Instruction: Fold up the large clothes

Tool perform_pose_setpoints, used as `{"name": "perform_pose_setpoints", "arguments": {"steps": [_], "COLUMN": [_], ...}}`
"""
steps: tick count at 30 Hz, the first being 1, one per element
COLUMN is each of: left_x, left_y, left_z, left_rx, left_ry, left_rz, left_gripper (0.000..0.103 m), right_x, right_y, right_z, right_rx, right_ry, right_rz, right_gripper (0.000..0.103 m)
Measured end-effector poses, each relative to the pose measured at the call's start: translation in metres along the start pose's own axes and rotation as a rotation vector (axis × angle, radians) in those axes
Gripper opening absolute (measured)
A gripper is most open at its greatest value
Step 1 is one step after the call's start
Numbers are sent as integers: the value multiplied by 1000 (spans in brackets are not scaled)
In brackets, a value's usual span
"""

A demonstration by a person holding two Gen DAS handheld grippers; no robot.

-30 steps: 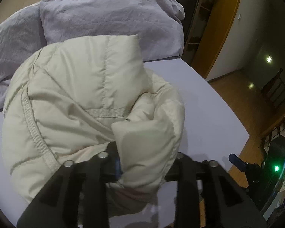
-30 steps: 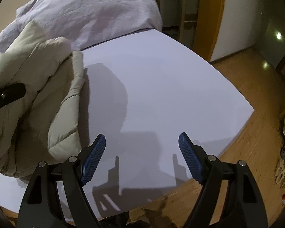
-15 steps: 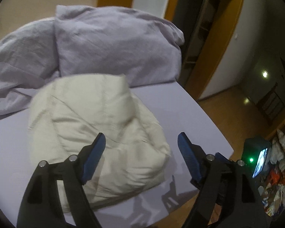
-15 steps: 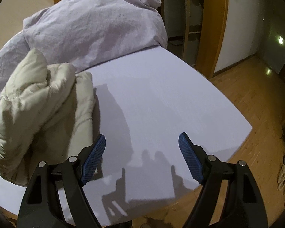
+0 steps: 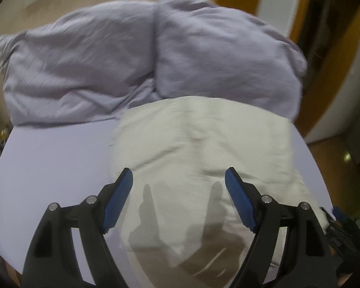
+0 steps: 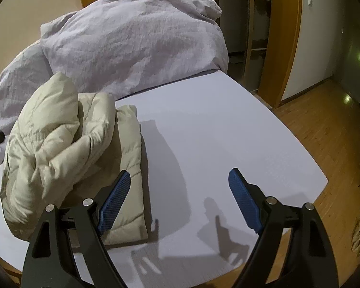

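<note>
A cream quilted puffer jacket (image 5: 204, 148) lies bunched in a folded heap on the lilac bed sheet (image 5: 55, 158). In the right wrist view the jacket (image 6: 67, 148) sits at the left, with a flat folded layer under a puffy crumpled top. My left gripper (image 5: 178, 180) is open and empty, hovering above the jacket's near edge. My right gripper (image 6: 177, 182) is open and empty above the bare sheet (image 6: 216, 124), just right of the jacket. The left view is motion blurred.
A lilac pillow (image 5: 218, 57) and a crumpled duvet (image 5: 72, 72) lie at the head of the bed, behind the jacket. The bed's right edge drops to a wooden floor (image 6: 324, 132). An orange door frame (image 6: 285, 36) stands at the right.
My left gripper let go of the jacket, opened and pulled back and up. The jacket dropped into a heap on the sheet. My right gripper drew back slightly, still open.
</note>
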State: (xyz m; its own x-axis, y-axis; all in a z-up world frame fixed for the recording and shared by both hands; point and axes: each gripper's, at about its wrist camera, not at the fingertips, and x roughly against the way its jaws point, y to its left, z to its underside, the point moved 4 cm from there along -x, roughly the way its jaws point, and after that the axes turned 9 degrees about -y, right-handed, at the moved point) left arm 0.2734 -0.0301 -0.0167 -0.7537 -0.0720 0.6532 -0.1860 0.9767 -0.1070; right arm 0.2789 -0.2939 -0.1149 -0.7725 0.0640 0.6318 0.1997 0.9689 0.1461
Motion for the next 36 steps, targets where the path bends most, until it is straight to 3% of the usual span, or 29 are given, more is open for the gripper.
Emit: {"name": "perform_pose_setpoints", "arguments": {"steps": [6, 18, 22, 26, 28, 36], "left_x": [-28, -50, -53, -55, -57, -62], "left_y": [26, -9, -19, -25, -26, -27], "left_z": [13, 35, 39, 43, 44, 45], "left_rx": [109, 21, 0, -14, -17, -18], "left_ry": [50, 36, 32, 23, 17, 19], "left_rz": [43, 69, 78, 88, 88, 89], "left_gripper": [79, 79, 79, 79, 79, 79], "right_x": [-6, -12, -18, -26, -29, -40], "right_y": [1, 44, 64, 83, 95, 135], "right_z": [-13, -49, -55, -59, -61, -73], "right_rx": [-14, 36, 57, 70, 82, 142], "right_ry": [-3, -24, -21, -15, -22, -64], "right_rz": [1, -80, -112, -162, -188, -222], "right_gripper": [85, 83, 75, 52, 47, 42]}}
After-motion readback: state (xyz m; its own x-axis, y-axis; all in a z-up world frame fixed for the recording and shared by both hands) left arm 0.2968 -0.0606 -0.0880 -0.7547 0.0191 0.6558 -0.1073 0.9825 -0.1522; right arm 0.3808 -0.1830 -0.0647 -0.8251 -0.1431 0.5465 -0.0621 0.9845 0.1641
